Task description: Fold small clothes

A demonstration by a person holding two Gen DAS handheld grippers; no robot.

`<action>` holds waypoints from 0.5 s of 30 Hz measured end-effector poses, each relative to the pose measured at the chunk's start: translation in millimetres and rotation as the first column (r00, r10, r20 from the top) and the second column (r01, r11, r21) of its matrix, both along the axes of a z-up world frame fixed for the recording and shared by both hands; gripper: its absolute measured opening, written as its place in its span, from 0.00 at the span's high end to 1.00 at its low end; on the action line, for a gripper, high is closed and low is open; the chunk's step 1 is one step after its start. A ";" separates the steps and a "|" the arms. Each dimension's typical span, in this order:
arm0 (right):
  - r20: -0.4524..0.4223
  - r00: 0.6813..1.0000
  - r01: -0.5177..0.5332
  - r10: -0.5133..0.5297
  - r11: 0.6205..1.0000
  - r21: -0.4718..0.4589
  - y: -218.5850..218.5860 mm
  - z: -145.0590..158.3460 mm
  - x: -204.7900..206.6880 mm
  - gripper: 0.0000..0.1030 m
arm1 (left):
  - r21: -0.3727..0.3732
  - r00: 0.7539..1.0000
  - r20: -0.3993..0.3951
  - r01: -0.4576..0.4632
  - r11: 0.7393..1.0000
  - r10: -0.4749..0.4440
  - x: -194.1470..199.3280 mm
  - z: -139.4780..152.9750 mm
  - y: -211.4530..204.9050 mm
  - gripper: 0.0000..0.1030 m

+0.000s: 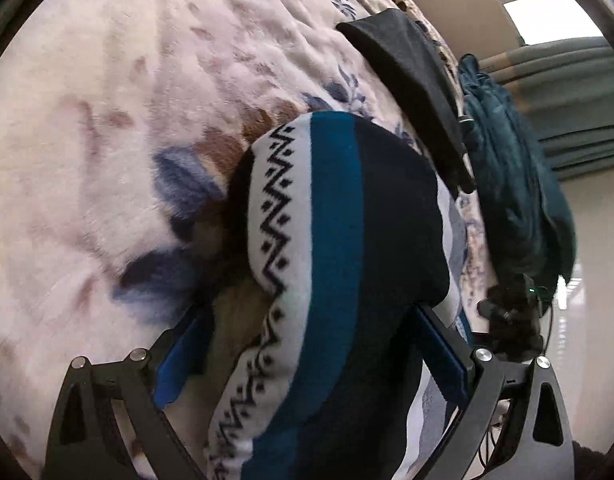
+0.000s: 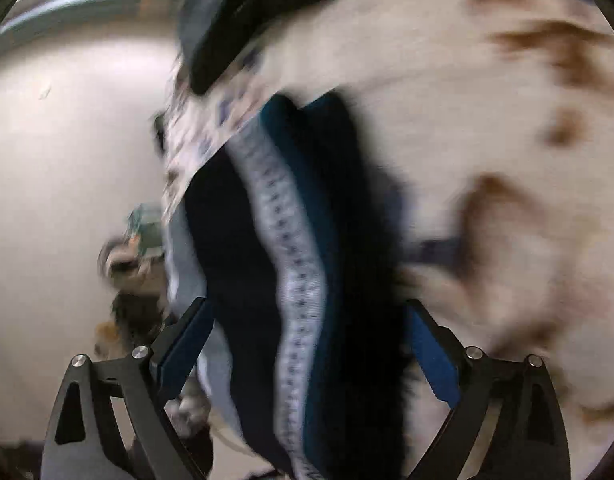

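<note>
A small knit garment (image 1: 335,200) with navy, teal and white bands and a black zigzag pattern lies folded on a cream fleece blanket (image 1: 127,120). My left gripper (image 1: 311,312) is open, its blue pads (image 1: 179,360) wide apart with the garment running between them. The left pad stands clear of the cloth. In the blurred right wrist view the same garment (image 2: 299,220) passes between the fingers of my right gripper (image 2: 307,302). That gripper is also open, and I see neither blue pad (image 2: 431,352) pressing the cloth.
A flat black cloth (image 1: 411,72) lies further along the blanket near its edge. A dark teal cloth (image 1: 515,184) hangs beyond that edge, above a dark device with a green light (image 1: 515,312). Pale floor (image 2: 67,160) lies beside the bed, with curtains (image 1: 579,92) behind.
</note>
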State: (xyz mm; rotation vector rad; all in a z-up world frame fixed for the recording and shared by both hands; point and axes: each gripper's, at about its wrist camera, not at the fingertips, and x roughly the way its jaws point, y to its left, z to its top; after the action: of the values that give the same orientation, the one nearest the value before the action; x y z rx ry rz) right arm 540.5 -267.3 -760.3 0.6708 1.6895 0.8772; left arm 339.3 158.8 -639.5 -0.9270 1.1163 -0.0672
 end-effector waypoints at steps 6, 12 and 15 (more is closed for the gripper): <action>0.023 0.995 -0.095 0.096 0.995 -0.008 41.6 0.0 -9.8 0.34 | -0.034 0.996 0.090 0.026 0.999 -0.023 6.3 5.1 -2.9 0.30; 0.058 0.998 0.032 -0.030 0.999 -0.025 39.1 21.1 -22.4 0.71 | -0.093 0.990 0.137 0.054 0.994 -0.041 16.5 28.7 -1.7 0.66; 0.079 0.993 0.086 -0.085 0.996 -0.016 32.2 43.4 -23.8 0.73 | -0.111 0.986 0.152 0.086 0.990 -0.069 28.2 47.2 4.5 0.67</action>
State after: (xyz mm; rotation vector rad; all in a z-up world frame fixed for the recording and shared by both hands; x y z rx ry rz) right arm 516.7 -235.0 -716.9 0.6819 1.5859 0.8150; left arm 367.5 163.3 -592.3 -0.9669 1.0185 -0.2644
